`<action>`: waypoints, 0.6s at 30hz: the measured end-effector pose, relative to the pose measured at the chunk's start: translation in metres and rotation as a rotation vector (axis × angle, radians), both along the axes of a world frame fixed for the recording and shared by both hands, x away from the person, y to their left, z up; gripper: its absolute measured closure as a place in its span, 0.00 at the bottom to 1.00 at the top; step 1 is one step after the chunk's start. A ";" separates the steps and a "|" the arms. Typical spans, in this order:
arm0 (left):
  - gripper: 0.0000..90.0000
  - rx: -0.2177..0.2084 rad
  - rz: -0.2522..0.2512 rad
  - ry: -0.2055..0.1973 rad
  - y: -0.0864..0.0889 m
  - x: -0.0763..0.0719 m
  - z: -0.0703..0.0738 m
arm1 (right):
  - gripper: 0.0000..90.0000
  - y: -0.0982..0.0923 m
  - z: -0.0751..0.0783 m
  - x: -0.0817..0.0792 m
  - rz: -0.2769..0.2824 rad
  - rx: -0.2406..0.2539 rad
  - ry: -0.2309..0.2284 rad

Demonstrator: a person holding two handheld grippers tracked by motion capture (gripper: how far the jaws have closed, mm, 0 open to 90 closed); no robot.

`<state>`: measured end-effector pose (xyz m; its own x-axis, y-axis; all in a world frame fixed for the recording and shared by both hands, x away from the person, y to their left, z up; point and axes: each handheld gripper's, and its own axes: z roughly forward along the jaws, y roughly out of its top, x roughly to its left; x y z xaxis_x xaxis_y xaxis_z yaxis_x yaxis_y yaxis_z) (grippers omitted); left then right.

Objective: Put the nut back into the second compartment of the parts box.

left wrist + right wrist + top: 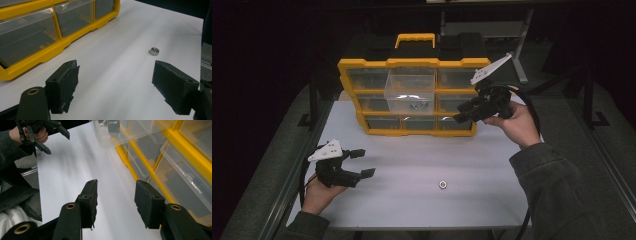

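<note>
A yellow organizer (362, 65) with clear drawers stands upright at the back of the white table (492, 165). Its middle drawer (409, 92) is pulled out and has small metal parts in it. A single steel hex nut (442, 184) lies on the table near the front. My left gripper (364, 162) rests low at the front left, open and holding nothing; the nut (154, 51) lies ahead of its right jaw. My right gripper (460, 112) hovers in front of the organizer's lower right drawers, open, with bare table between its jaws (116, 191).
A yellow carry handle (415, 39) tops the organizer. Dark floor and a metal table frame (522, 45) lie behind. The table's front edge runs just past the nut, with grey carpet on both sides.
</note>
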<state>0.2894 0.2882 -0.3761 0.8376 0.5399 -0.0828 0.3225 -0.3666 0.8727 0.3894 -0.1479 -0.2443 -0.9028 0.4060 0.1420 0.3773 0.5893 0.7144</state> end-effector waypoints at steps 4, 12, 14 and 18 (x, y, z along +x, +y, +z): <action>0.22 -0.001 0.007 0.000 0.000 0.000 0.000 | 0.55 -0.001 -0.010 -0.003 -0.001 -0.001 -0.003; 0.21 -0.001 0.010 0.002 -0.001 0.000 -0.001 | 0.52 -0.002 -0.027 -0.008 -0.010 -0.013 0.012; 0.20 0.004 0.011 0.006 -0.001 0.001 -0.001 | 0.52 -0.002 -0.031 -0.009 -0.012 -0.011 0.018; 0.20 0.002 0.011 0.005 -0.001 0.000 -0.001 | 0.50 -0.002 -0.041 -0.011 -0.008 -0.013 0.012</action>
<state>0.2899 0.2876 -0.3769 0.8315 0.5489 -0.0858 0.3309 -0.3652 0.8702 0.3784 -0.1497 -0.2853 -0.8978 0.4147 0.1479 0.3907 0.5956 0.7019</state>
